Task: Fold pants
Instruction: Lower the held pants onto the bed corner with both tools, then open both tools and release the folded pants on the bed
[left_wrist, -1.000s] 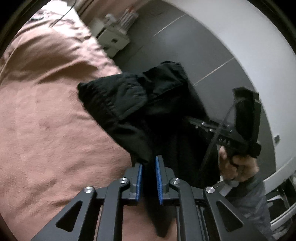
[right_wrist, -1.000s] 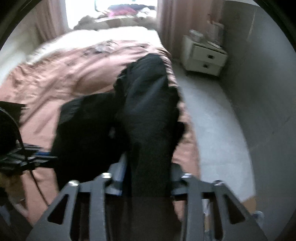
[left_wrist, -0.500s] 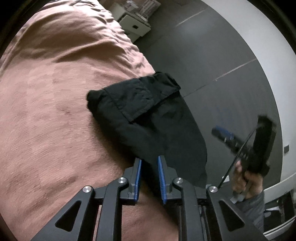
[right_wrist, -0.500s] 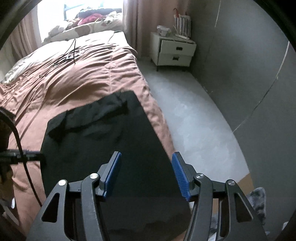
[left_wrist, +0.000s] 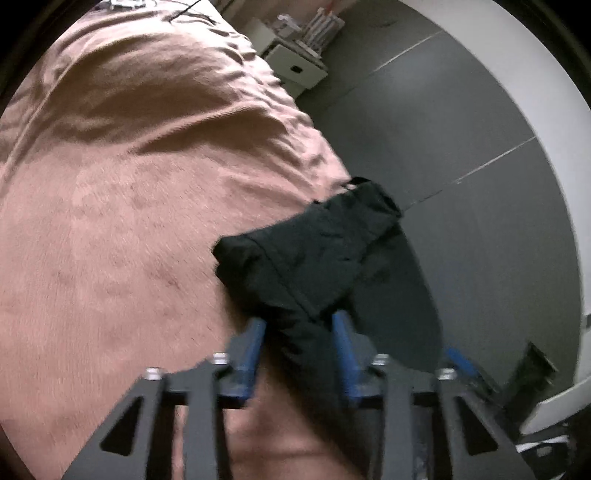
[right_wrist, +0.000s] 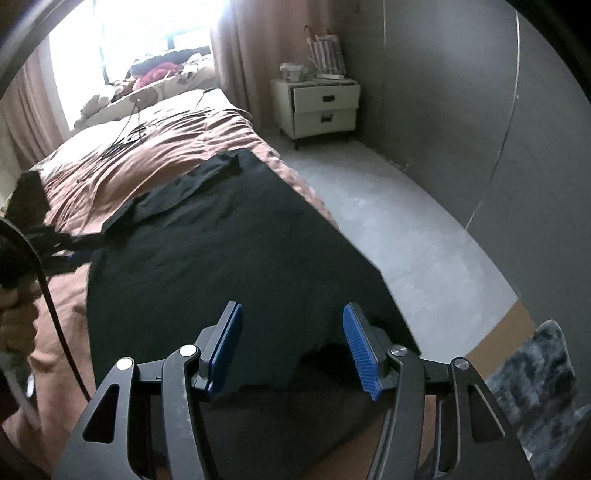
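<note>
Black pants (right_wrist: 229, 236) flat on bed; fold between released left tongs (left_wrist: 298, 334); right tongs (right_wrist: 291, 334) released above.

Looked over both wrist views for writing, found nothing legible. No brand or tag readable on the black pants (right_wrist: 236, 236), no markings on the blue gripper pads (right_wrist: 360, 350), nothing on the white nightstand (right_wrist: 319, 107) drawers or the stuff on top, too small and soft to make out. Left view too blurry for any print anyway.
</note>
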